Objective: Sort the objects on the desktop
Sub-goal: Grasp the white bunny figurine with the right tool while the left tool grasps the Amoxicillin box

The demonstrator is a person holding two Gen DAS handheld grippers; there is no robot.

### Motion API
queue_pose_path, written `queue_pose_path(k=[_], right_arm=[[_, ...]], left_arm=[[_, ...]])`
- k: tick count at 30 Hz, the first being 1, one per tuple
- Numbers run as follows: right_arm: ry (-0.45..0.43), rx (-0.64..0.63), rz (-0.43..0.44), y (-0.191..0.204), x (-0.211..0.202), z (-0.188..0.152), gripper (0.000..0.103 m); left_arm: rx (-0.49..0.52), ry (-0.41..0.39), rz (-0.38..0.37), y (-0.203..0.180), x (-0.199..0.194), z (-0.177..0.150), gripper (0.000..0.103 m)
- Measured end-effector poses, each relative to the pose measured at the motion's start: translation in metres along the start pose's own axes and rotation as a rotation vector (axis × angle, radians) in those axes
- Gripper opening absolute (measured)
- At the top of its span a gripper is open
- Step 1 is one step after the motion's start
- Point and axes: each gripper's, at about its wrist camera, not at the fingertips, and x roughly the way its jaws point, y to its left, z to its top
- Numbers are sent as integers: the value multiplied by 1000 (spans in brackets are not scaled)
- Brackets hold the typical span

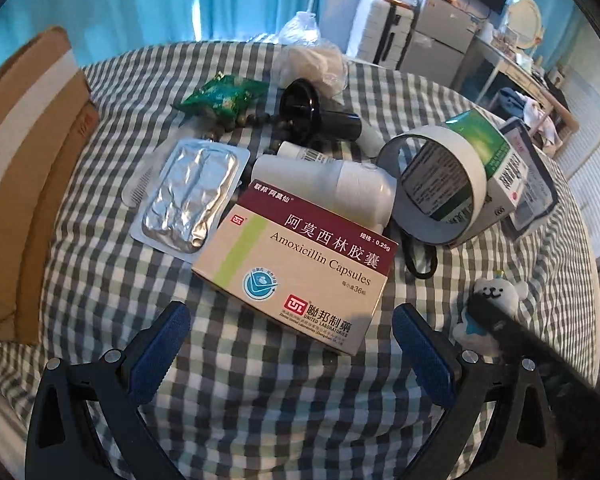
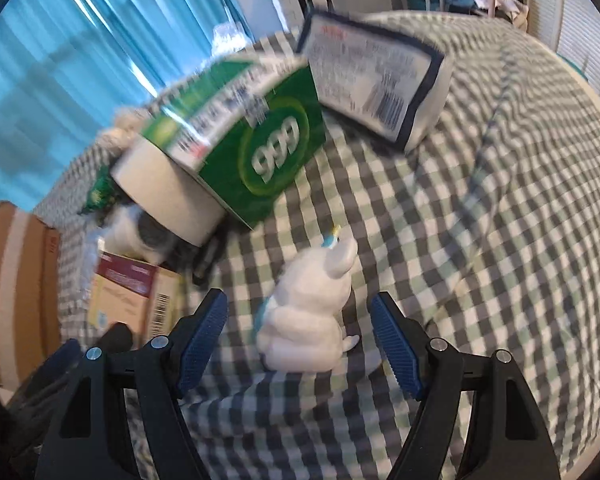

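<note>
A beige and maroon amoxicillin box (image 1: 300, 264) lies on the checked cloth, its near corner reaching between the blue pads of my left gripper (image 1: 291, 316). That gripper is open and touches nothing. Behind the box lie a foil blister pack (image 1: 192, 196), a white bottle (image 1: 328, 184), a tape roll (image 1: 432, 184) and a green 999 box (image 1: 488, 148). A white plush toy (image 2: 312, 304) sits upright between the fingers of my right gripper (image 2: 298, 300), which is open with its pads clear of the toy on both sides. The 999 box (image 2: 260, 148) leans on the tape roll beyond.
A cardboard box (image 1: 24, 184) stands at the table's left edge. A green snack packet (image 1: 224, 96), a black funnel-shaped object (image 1: 312, 116) and a plastic bag sit at the back. A white pack with a dark border (image 2: 376, 80) lies far right. Bare checked cloth (image 2: 480, 240) stretches to the right.
</note>
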Motion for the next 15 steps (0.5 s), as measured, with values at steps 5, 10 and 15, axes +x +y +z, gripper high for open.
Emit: queue_pose_path(k=[5, 10, 15], right_arm=[[0, -49, -39, -2, 2, -7, 47], [-14, -22, -34, -13, -6, -10, 47], [-17, -20, -26, -18, -10, -13, 47]], left_arm=[[-72, 10, -10, -9, 3, 5, 103], [-184, 10, 3, -16, 12, 16, 103], [-259, 20, 90, -16, 28, 31, 103]])
